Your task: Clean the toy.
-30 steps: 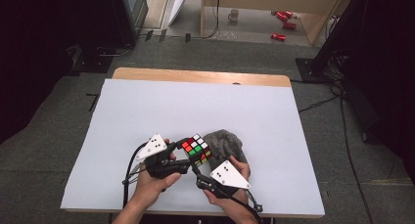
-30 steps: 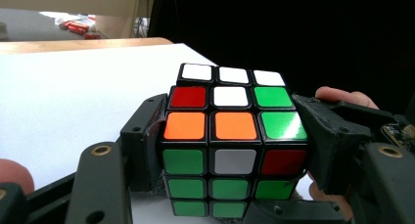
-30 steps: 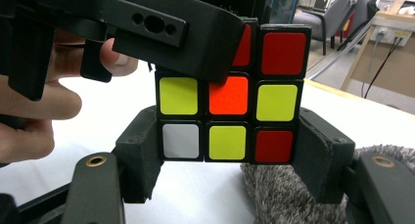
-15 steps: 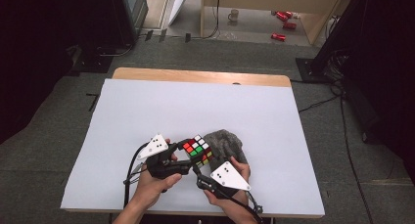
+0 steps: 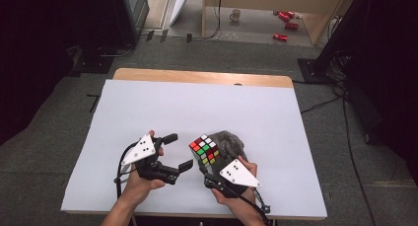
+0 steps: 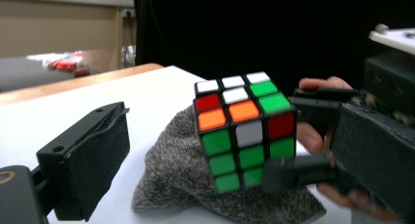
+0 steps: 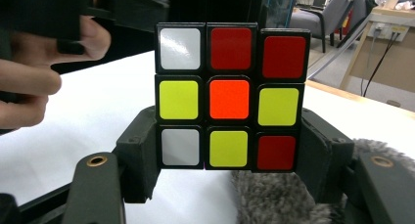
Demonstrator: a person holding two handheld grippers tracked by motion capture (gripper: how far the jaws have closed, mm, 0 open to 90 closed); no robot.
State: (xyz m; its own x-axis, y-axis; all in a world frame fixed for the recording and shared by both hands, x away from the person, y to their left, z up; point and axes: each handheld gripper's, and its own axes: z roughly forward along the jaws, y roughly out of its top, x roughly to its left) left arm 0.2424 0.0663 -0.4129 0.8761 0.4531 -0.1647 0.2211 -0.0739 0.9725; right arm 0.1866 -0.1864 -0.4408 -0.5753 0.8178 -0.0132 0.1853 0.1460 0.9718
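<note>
Rubik's cube [image 5: 205,149] clamped in right tool [image 5: 209,172], beside grey cloth [image 5: 230,143], left tool [image 5: 176,152] spread wide

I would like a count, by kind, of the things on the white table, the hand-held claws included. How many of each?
Multicoloured plastic puzzle cube: 1
Grey fuzzy knitted cloth: 1
Black two-jaw claws, left claw open, right claw shut on the cube: 2
Total: 4
</note>
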